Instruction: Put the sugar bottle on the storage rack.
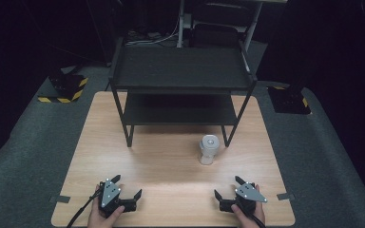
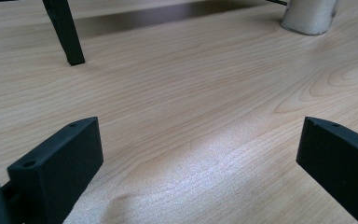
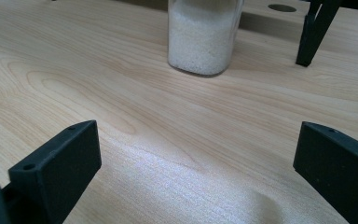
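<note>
A clear jar (image 1: 208, 150) full of white grains, with a pale lid, stands upright on the wooden table (image 1: 171, 171) just in front of the black shelf's right front leg. The right gripper view has the jar (image 3: 204, 39) straight ahead, well beyond the jaws. Its base (image 2: 307, 18) sits at the top right of the left gripper view. My left gripper (image 1: 127, 186) rests open near the table's front left. My right gripper (image 1: 229, 186) rests open near the front right. Nothing lies between either pair of jaws.
A black two-level shelf rack (image 1: 180, 71) stands on the back half of the table, its front legs (image 2: 66, 32) (image 3: 311, 37) near the jar. Grey carpet surrounds the table. Black stands with yellow-striped bases (image 1: 66, 88) sit on the floor at both sides.
</note>
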{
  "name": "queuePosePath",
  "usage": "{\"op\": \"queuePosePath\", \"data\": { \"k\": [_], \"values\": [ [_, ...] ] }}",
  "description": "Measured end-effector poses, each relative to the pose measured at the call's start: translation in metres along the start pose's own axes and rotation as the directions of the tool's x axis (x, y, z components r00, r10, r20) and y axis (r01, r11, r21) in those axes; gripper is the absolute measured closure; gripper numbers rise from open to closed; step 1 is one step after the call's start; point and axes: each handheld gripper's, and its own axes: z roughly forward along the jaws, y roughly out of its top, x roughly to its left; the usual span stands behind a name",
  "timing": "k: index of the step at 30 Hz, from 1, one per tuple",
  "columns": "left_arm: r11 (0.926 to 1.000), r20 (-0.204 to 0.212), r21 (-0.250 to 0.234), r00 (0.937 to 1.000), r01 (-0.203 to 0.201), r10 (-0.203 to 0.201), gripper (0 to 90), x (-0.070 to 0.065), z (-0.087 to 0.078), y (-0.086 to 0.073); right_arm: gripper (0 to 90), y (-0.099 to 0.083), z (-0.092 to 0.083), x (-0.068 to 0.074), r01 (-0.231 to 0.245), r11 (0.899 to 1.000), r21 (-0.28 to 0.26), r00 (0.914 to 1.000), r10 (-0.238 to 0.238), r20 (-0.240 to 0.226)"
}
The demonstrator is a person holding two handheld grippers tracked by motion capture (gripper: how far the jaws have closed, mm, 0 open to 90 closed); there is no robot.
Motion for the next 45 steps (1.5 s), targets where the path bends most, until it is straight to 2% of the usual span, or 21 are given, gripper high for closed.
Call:
{"op": "queuePosePath", "data": {
  "k": [7, 12, 14, 20, 22, 25, 26, 30, 35, 38, 41, 45],
  "values": [
    [1.0, 0.004, 0.005, 1.0, -0.003, 0.003, 0.7, 0.0, 0.0, 0.001, 0.4, 0.001, 0.001, 0.002, 0.014, 1.0, 0.002, 0.9999, -0.014, 0.007],
    [1.0, 0.006, 0.005, 1.0, -0.007, 0.007, 0.7, 0.0, 0.0, 0.001, 0.5, -0.001, 0.0, 0.003, 0.004, 1.0, -0.008, 0.9999, -0.004, 0.013],
    [1.0, 0.007, 0.005, 1.0, -0.007, 0.007, 0.7, 0.001, 0.0, 0.001, 0.5, 0.001, -0.003, 0.003, -0.013, 0.999, -0.035, 0.9998, 0.014, 0.018],
    [1.0, 0.007, 0.003, 0.9999, -0.007, 0.007, 0.6, 0.0, 0.0, 0.0, 0.5, 0.021, -0.006, 0.006, -0.002, 0.998, -0.056, 1.0, 0.003, 0.005],
    [1.0, 0.008, 0.003, 0.9999, -0.007, 0.007, 0.7, 0.001, 0.0, 0.0, 0.5, 0.032, -0.006, 0.01, 0.023, 0.998, -0.064, 0.9997, -0.022, 0.013],
    [1.0, 0.01, 0.003, 0.9999, -0.007, 0.007, 0.7, 0.001, 0.0, 0.0, 0.5, 0.043, -0.003, 0.012, 0.025, 0.996, -0.081, 0.9996, -0.024, 0.014],
    [1.0, 0.01, 0.003, 0.9999, -0.008, 0.008, 0.7, 0.001, 0.0, 0.0, 0.5, 0.047, -0.001, 0.015, 0.037, 0.995, -0.088, 0.999, -0.035, 0.03],
    [1.0, 0.012, 0.003, 0.9999, -0.007, 0.007, 0.7, 0.001, 0.0, 0.0, 0.5, 0.061, 0.012, 0.017, 0.034, 0.994, -0.1, 0.9989, -0.03, 0.037],
    [1.0, 0.015, 0.002, 0.9998, -0.009, 0.009, 0.7, 0.002, 0.0, 0.0, 0.5, 0.069, 0.036, 0.018, 0.022, 0.996, -0.09, 0.9988, -0.018, 0.046],
    [1.0, 0.016, 0.001, 0.9998, -0.01, 0.01, 0.7, 0.002, -0.001, 0.0, 0.6, 0.071, 0.052, 0.019, -0.002, 0.997, -0.081, 0.9985, 0.006, 0.054],
    [1.0, 0.018, 0.0, 0.9998, -0.008, 0.008, 0.7, 0.002, -0.001, 0.0, 0.7, 0.069, 0.064, 0.02, -0.028, 0.995, -0.098, 0.9969, 0.035, 0.071],
    [1.0, 0.02, 0.0, 0.9998, -0.008, 0.008, 0.7, 0.003, -0.001, 0.0, 2.0, 0.067, 0.08, 0.026, -0.043, 0.993, -0.11, 0.9913, 0.056, 0.119]
  ]
}}
